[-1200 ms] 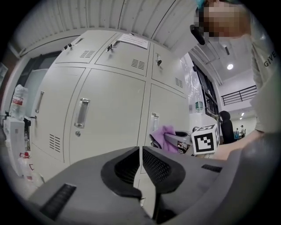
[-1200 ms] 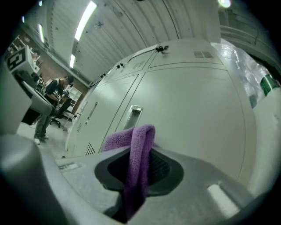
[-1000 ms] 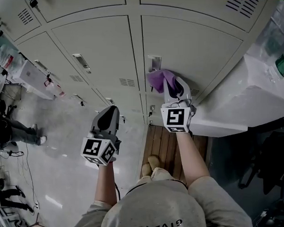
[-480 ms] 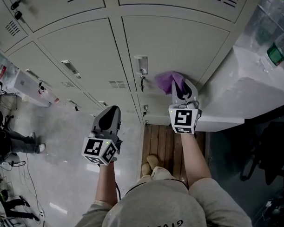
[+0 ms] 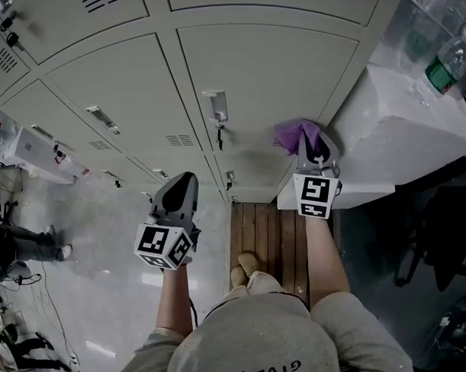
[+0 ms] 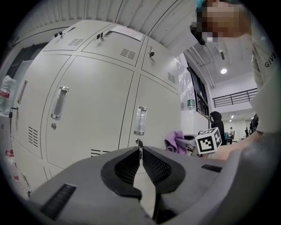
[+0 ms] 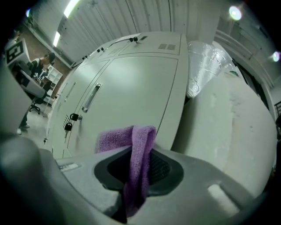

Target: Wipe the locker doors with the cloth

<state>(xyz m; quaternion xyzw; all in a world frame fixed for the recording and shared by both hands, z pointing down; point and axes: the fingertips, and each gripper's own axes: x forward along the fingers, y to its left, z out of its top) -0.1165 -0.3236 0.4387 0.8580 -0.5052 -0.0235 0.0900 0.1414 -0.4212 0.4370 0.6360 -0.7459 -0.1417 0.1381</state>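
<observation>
Right tool (image 5: 315, 144) at arm's reach, jaws tight on the cloth (image 5: 294, 133); left tool (image 5: 180, 183) nearer the body, jaws together, empty.

A slatted wooden platform (image 5: 276, 232) lies on the pale floor (image 5: 101, 253) under the right fingers (image 5: 317, 148). A person's shoes (image 5: 245, 270) stand on its slats.

Door panel (image 5: 260, 75) found clear above and left of right gripper (image 5: 317, 148); rightward sweep blocked by white covered block (image 5: 403, 134); handle (image 5: 216, 106) noted protruding at door's left edge.
</observation>
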